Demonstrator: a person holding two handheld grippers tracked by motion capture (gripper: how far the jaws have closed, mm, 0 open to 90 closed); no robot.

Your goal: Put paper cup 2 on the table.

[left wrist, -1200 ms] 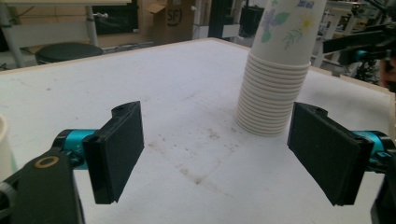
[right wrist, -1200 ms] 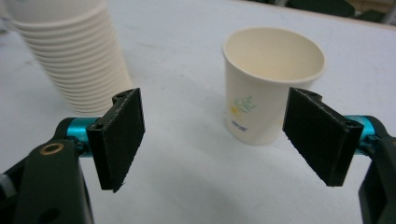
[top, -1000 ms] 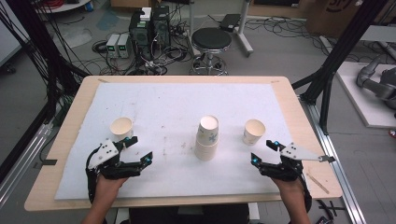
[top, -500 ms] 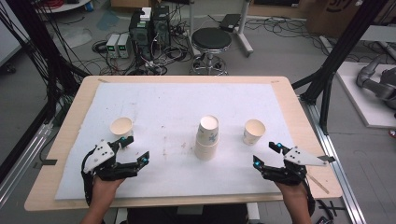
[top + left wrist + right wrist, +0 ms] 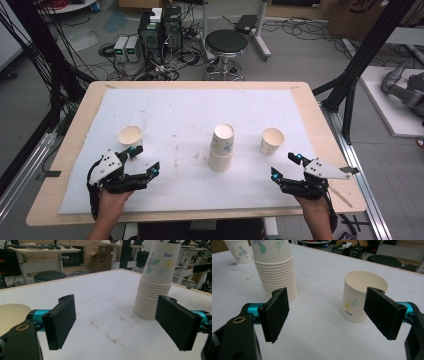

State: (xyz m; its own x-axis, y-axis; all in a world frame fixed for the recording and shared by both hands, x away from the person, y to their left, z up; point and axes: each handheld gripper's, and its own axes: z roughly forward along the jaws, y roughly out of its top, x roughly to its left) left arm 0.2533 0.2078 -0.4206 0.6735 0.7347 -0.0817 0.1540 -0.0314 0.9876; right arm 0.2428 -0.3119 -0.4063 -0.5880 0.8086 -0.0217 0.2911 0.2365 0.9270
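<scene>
Since the earlier frames, both grippers have been drawn back slightly toward the near edge of the table, while the cups have been left where they stood. At the middle of the white mat (image 5: 170,107) a stack of paper cups (image 5: 221,148) is seen, upright, with a flower print on its top cup. Two single cups are set to either side, well apart from it: the left cup (image 5: 130,137) and the right cup (image 5: 272,141), both upright and open at the top.

Just behind the left gripper (image 5: 143,161) the left cup is found, close to its far jaw but not between the jaws; in the left gripper view the cup's rim is cut off at the left edge and the stack is seen ahead to the right. The jaws are spread wide with nothing held.

Nearer the person than the right cup, the right gripper (image 5: 285,165) is held, its jaws likewise spread wide and empty. In the right gripper view the right cup is seen beyond the jaws, partly covered by one of them, and the stack beyond the other.

Beyond the wooden table (image 5: 310,102), a black stool (image 5: 226,44) and cabled equipment are seen on the floor.
</scene>
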